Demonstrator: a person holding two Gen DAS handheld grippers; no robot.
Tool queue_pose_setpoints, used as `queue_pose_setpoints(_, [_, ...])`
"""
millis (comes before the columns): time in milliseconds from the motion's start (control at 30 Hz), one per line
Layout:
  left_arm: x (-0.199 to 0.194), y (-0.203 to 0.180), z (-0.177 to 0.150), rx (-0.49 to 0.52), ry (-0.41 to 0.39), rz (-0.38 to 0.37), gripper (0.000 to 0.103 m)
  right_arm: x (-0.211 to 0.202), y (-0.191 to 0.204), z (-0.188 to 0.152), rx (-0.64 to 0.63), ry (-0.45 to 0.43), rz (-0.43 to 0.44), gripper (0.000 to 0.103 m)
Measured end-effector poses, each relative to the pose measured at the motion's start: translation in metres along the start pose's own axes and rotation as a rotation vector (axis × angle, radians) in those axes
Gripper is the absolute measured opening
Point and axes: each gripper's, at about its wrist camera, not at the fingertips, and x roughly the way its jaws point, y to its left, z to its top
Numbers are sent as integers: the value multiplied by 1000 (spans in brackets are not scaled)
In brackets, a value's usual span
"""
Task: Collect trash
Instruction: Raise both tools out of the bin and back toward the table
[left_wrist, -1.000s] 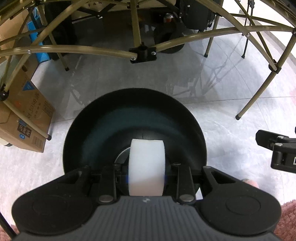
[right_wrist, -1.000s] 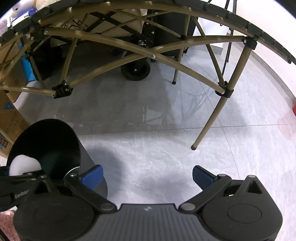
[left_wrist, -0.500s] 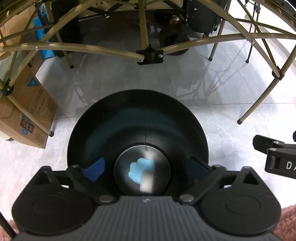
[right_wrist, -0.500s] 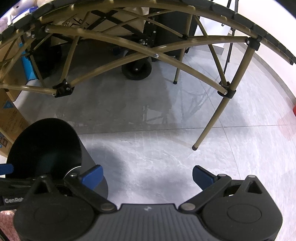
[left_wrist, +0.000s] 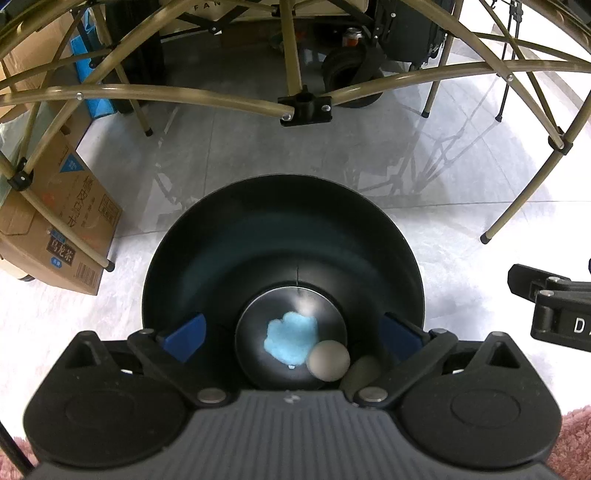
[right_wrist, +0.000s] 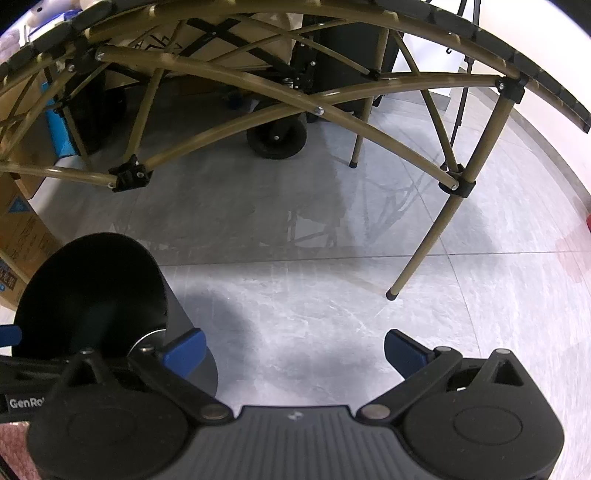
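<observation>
A black round trash bin (left_wrist: 207, 258) stands on the grey floor right under my left gripper (left_wrist: 291, 334), which is open and empty over its mouth. At the bin's bottom lie a blue crumpled piece (left_wrist: 291, 336) and a white cup-shaped piece (left_wrist: 328, 360). In the right wrist view the bin (right_wrist: 92, 288) is at the lower left, beside my right gripper (right_wrist: 293, 349), which is open and empty above bare floor. The right gripper's side also shows at the right edge of the left wrist view (left_wrist: 554, 310).
A folding table's olive metal frame (right_wrist: 321, 110) arches over the far floor, with one leg (right_wrist: 417, 258) standing to the right. Cardboard boxes (left_wrist: 62, 221) stand at the left. A black-wheeled cart (right_wrist: 277, 136) is behind the frame. Pink rug (left_wrist: 576, 443) lies at the near corners.
My left gripper was shut on a white cup one second ago. It opened, and the cup dropped into the bin, coming to rest beside the blue piece. The right gripper barely moved.
</observation>
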Motion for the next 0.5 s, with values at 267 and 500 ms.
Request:
queue_pose_setpoints(267, [-6,3,0,-10,-26,17,103,-3,0,1,-2,-13,11,103])
queue_pose_setpoints(500, [-30,19,2,-31,-115,61,103,-13,2,4,-2,-46,34,103])
